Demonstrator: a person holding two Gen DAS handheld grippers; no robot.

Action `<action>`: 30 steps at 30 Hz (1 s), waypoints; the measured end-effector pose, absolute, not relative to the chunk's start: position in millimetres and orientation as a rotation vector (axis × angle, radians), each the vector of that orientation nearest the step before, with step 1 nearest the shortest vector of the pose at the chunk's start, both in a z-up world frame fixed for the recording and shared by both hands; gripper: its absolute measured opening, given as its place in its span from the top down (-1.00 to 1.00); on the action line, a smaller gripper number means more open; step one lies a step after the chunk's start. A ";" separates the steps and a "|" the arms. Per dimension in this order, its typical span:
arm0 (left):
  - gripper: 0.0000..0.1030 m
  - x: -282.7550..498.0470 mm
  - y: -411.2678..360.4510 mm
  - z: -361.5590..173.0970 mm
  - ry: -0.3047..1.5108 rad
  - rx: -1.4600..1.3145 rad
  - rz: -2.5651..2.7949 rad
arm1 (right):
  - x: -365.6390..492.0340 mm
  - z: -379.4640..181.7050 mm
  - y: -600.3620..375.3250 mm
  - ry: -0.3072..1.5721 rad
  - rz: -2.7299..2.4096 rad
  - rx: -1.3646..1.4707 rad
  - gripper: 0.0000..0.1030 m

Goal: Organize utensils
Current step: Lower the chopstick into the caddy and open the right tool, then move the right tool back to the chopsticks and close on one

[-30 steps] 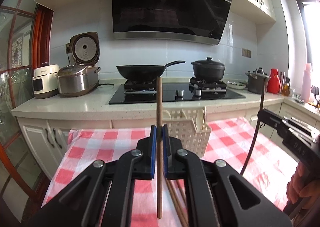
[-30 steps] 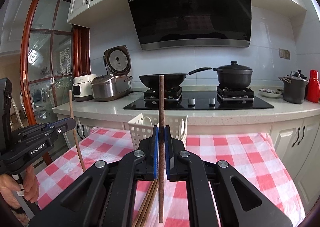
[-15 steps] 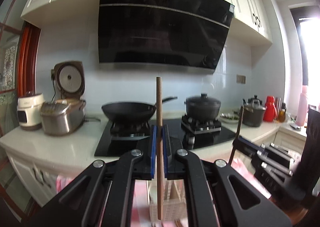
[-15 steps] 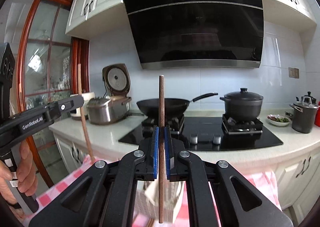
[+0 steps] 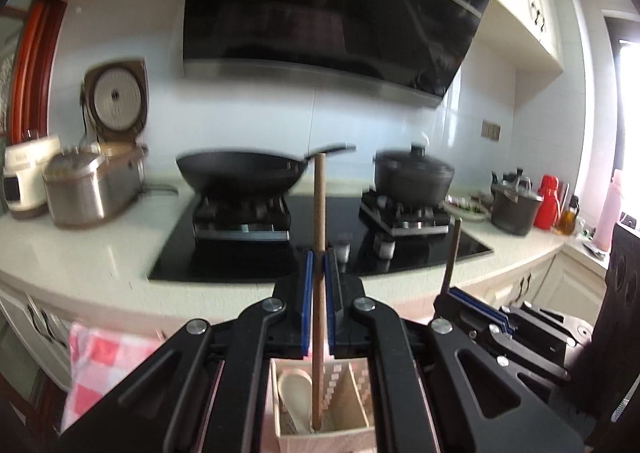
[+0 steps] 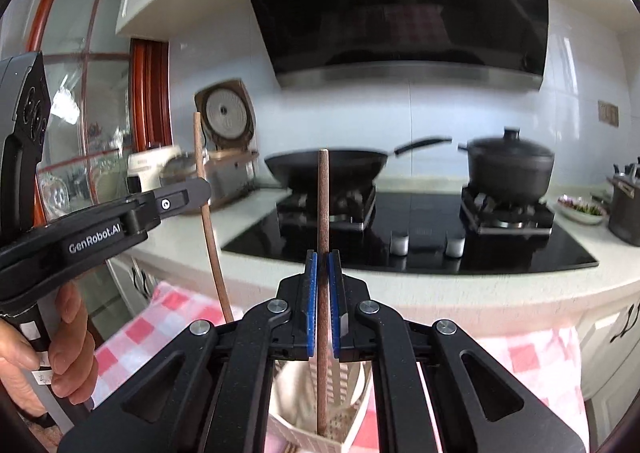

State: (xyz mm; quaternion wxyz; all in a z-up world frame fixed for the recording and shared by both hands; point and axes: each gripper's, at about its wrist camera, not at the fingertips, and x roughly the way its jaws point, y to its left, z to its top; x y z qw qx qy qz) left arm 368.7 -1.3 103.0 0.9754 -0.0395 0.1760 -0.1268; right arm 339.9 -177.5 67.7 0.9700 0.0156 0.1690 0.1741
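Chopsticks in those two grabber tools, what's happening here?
A person is sorting utensils at a kitchen table with a handheld tool in each hand. The left gripper has its jaws shut on one wooden chopstick, held upright. The right gripper grips a second chopstick the same way. Both sticks hang over the white utensil basket on the checked cloth, which already holds a pale spoon. Neither chopstick has been let go.

Mounted behind each tongs, facing the black glass stove closely; shared: stove, black range hood.
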 end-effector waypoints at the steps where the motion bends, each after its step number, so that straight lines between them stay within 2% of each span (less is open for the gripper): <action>1: 0.89 374.0 -0.6 94.7 0.390 -0.090 -0.260 | 343.8 61.8 -176.4 0.365 0.354 0.023 0.88; 5: 0.89 389.4 1.2 64.4 0.491 -0.099 -0.242 | 361.3 36.3 -169.9 0.482 0.365 0.009 0.88; 10: 0.88 408.0 12.1 34.4 0.579 -0.131 -0.219 | 378.8 20.8 -173.6 0.531 0.355 0.063 0.87; 13: 0.87 410.5 16.1 29.0 0.582 -0.121 -0.201 | 386.0 15.8 -174.0 0.551 0.357 0.074 0.76; 15: 0.81 407.9 19.7 28.6 0.574 -0.125 -0.188 | 389.6 13.3 -175.7 0.559 0.353 0.083 0.53; 16: 0.76 406.3 21.1 29.3 0.571 -0.124 -0.179 | 390.2 12.6 -178.0 0.562 0.357 0.099 0.12; 17: 0.64 404.7 23.4 29.2 0.566 -0.125 -0.174 | 389.4 12.4 -180.6 0.558 0.360 0.118 -0.09; 18: 0.56 403.0 25.0 30.3 0.563 -0.130 -0.170 | 387.8 13.3 -182.6 0.548 0.360 0.131 -0.09; 20: 0.51 396.8 29.9 31.6 0.557 -0.144 -0.163 | 383.0 15.4 -184.8 0.537 0.348 0.131 -0.09; 22: 0.34 384.8 38.2 34.0 0.541 -0.159 -0.146 | 375.0 18.1 -189.1 0.528 0.343 0.140 -0.09; 24: -0.09 367.1 46.1 37.8 0.501 -0.169 -0.118 | 363.8 20.9 -195.8 0.517 0.338 0.155 -0.09; 25: -0.19 357.8 49.2 39.0 0.480 -0.171 -0.106 | 356.2 21.6 -199.7 0.510 0.334 0.162 -0.09; 27: -0.58 332.6 57.3 39.7 0.428 -0.169 -0.057 | 341.7 20.7 -205.4 0.506 0.330 0.172 -0.09; 30: -0.86 292.1 65.4 31.5 0.356 -0.155 0.029 | 314.8 10.8 -208.6 0.517 0.333 0.173 -0.09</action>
